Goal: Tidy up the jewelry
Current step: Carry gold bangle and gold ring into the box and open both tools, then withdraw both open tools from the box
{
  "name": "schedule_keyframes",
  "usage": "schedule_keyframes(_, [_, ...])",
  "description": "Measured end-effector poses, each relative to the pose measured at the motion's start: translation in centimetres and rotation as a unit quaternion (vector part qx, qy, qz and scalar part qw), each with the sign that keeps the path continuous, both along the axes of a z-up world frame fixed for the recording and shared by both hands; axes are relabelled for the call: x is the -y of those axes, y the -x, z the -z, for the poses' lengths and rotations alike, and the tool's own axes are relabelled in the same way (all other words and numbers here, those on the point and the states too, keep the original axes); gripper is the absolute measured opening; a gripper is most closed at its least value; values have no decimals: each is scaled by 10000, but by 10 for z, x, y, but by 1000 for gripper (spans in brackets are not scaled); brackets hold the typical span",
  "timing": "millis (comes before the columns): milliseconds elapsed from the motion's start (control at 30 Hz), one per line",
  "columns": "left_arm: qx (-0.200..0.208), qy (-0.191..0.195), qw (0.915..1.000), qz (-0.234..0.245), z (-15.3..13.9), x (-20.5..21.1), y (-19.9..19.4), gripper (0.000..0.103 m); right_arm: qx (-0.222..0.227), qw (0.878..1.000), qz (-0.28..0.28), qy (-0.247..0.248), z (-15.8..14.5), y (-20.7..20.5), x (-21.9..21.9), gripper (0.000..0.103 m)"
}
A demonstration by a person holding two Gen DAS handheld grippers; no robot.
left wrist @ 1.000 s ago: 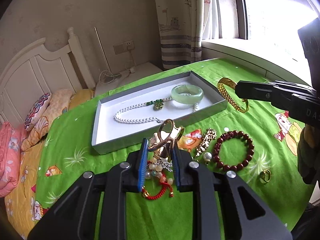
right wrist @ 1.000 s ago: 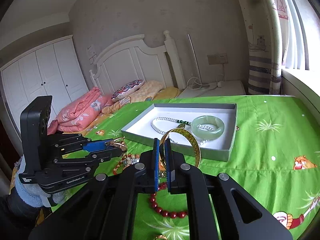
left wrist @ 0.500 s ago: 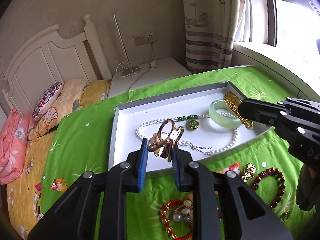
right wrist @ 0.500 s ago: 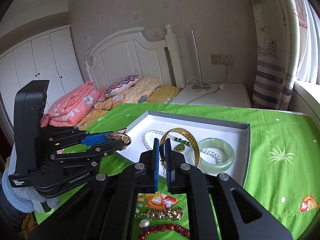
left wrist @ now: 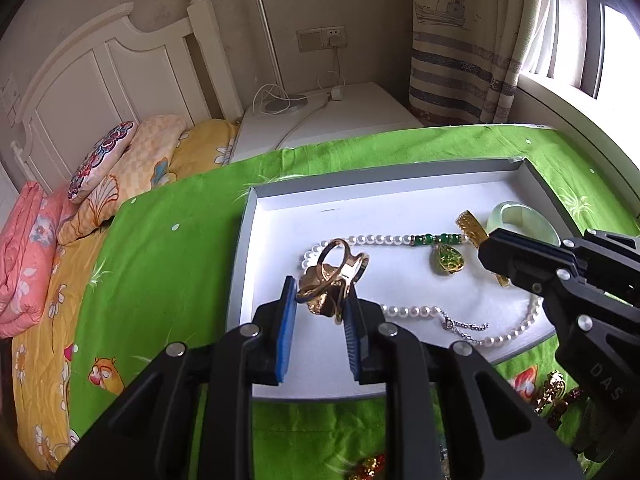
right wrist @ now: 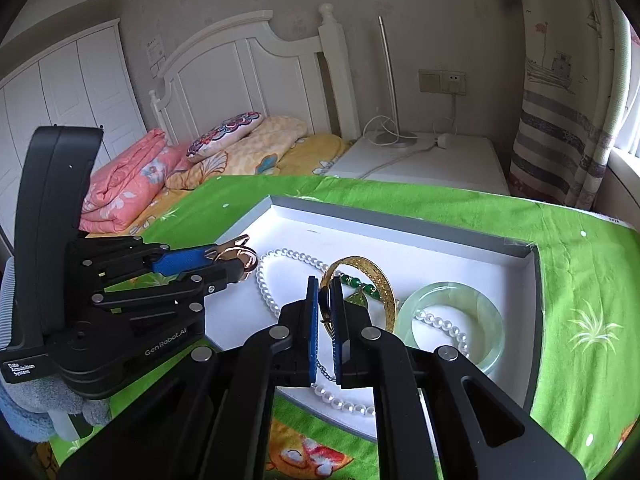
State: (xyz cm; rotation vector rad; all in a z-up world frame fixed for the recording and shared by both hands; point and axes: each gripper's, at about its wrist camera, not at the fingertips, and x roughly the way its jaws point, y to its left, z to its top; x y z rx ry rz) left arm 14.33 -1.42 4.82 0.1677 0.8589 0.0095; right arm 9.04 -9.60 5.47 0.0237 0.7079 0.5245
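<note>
My left gripper [left wrist: 320,294] is shut on a gold ring piece [left wrist: 334,280] and holds it over the left part of the grey-rimmed white tray [left wrist: 244,240]. It also shows in the right wrist view [right wrist: 230,258]. My right gripper [right wrist: 325,300] is shut on a gold bangle [right wrist: 376,280], held above the tray's middle; it shows in the left wrist view [left wrist: 486,252]. In the tray lie a pearl necklace [left wrist: 404,312] with a green pendant [left wrist: 448,258] and a pale jade bangle [right wrist: 480,320].
The tray sits on a green patterned cloth [left wrist: 160,260]. Loose jewelry [left wrist: 556,396] lies on the cloth in front of the tray at the lower right. A bed [right wrist: 160,184], a white nightstand [right wrist: 432,160] and a curtain [right wrist: 560,120] stand behind.
Both grippers have moved forward from the loose jewelry on the cloth to above the tray, each still carrying its gold piece.
</note>
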Motion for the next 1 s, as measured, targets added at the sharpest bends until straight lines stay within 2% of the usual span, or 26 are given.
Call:
schedule_keyframes(133, [-45,116,9999,-107,5,-6,-1,25,-256,9997,-35,-28,8,-7,-6,8])
schedule_keyframes(200, [50,121,9998,-126,4,-9,3,45,-348,9993,-54,-140,8,-9,-6,9])
schedule_keyframes(267, [159,88,9997,-139,1,-11,7,55,-385,9990,-82,-222,7,-6,-5,9])
schedule_keyframes(667, [346,-9,9994,-84,-3,-10,23,74,-469,9965,13,-692,-2,9,27,12])
schedule_keyframes(767, [401,-70,9992,-16,-3,-6,30,79,-487,9958,38,-773,-1,16,35,29])
schedule_keyframes(800, [427,-94,9990,7,-3,-5,34,80,-489,9955,54,-814,-2,19,38,43])
schedule_keyframes(833, [450,-119,9989,27,-4,-3,37,81,-471,9951,60,-870,-2,23,41,49])
schedule_keyframes(1000, [620,-77,9980,85,-8,1,64,89,-392,9926,80,-1145,-8,47,59,50])
